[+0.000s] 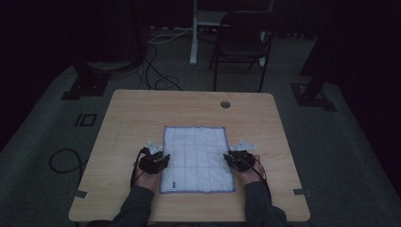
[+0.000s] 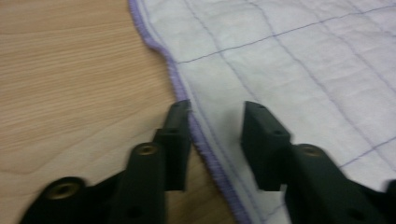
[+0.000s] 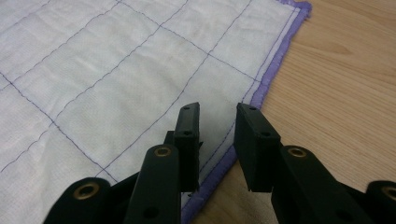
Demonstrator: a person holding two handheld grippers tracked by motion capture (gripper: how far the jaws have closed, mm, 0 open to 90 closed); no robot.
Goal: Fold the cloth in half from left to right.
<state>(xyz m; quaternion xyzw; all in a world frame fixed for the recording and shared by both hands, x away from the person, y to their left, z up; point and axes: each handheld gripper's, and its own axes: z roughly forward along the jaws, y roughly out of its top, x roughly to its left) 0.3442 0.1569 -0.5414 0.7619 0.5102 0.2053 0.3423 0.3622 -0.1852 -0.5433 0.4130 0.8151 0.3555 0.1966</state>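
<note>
The cloth (image 1: 197, 158) is lying flat and fully spread on the table (image 1: 132, 113), with no fold in it yet, so the work looks to be only starting. The left gripper (image 2: 212, 121) is sitting at the cloth's left hem, its jaws parted and straddling the purple edge: one jaw over bare wood, the other over the fabric, nothing pinched. The right gripper (image 3: 215, 122) is doing the same at the opposite hem, jaws apart with the border running between them, not yet clamped. Both hands are resting low, each at its own side of the cloth. Grasping both edges and lifting appears to be what is left.
</note>
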